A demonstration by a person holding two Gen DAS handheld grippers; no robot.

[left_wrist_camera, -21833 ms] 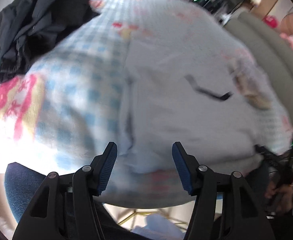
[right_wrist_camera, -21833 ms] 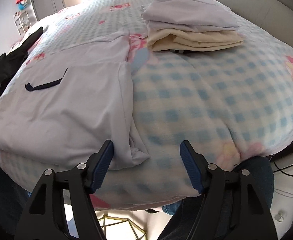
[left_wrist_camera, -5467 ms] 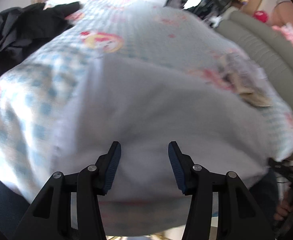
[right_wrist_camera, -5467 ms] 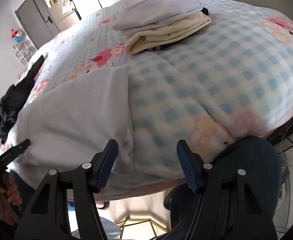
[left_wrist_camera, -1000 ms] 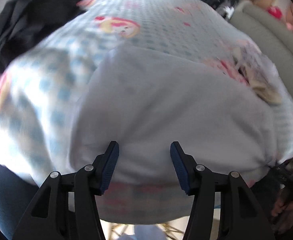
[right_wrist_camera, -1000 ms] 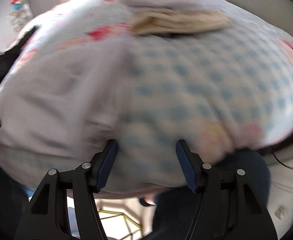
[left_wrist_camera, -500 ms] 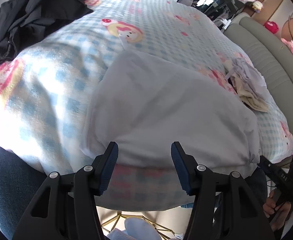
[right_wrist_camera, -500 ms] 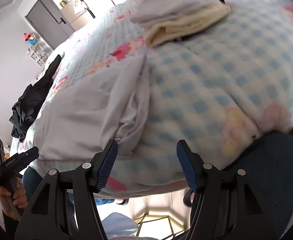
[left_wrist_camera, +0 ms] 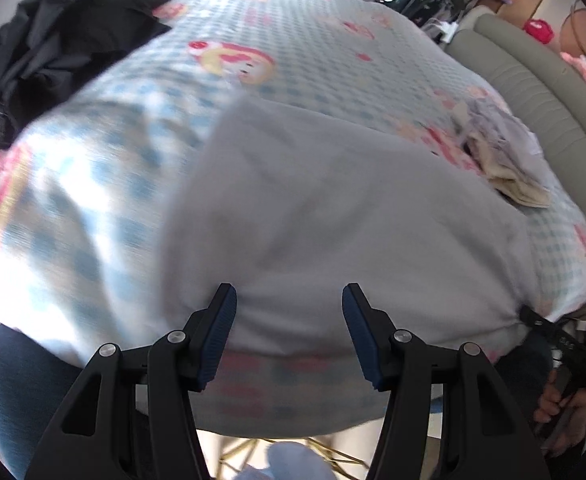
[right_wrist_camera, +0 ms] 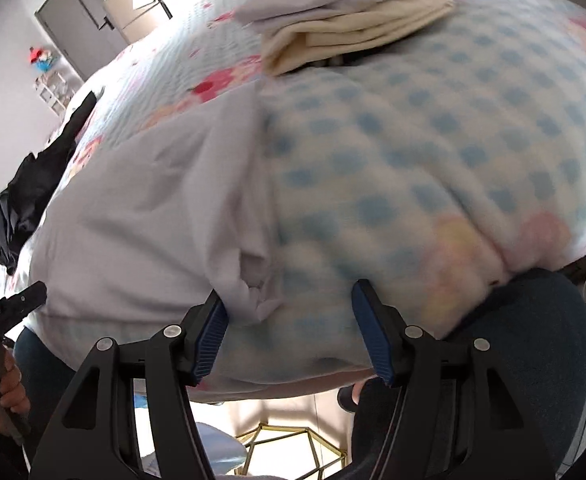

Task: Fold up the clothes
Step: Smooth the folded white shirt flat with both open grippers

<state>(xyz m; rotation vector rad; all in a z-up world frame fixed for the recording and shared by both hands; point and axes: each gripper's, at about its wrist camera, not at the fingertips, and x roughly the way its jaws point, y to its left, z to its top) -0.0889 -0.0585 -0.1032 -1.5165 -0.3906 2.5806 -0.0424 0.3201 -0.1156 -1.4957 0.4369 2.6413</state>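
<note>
On the checked bed (left_wrist_camera: 285, 36) lies the pale folded shirt (left_wrist_camera: 333, 208), close to my edge. My left tool (left_wrist_camera: 289, 334) and right tool (right_wrist_camera: 287, 326) are both spread wide, holding nothing. The right one sits by the shirt's bunched corner.

No text, brand or number can be read anywhere. The left gripper (right_wrist_camera: 13, 306), seen at the edge of the right wrist view, carries a small line of white lettering on its black body, but it is too small and blurred to make out.
</note>
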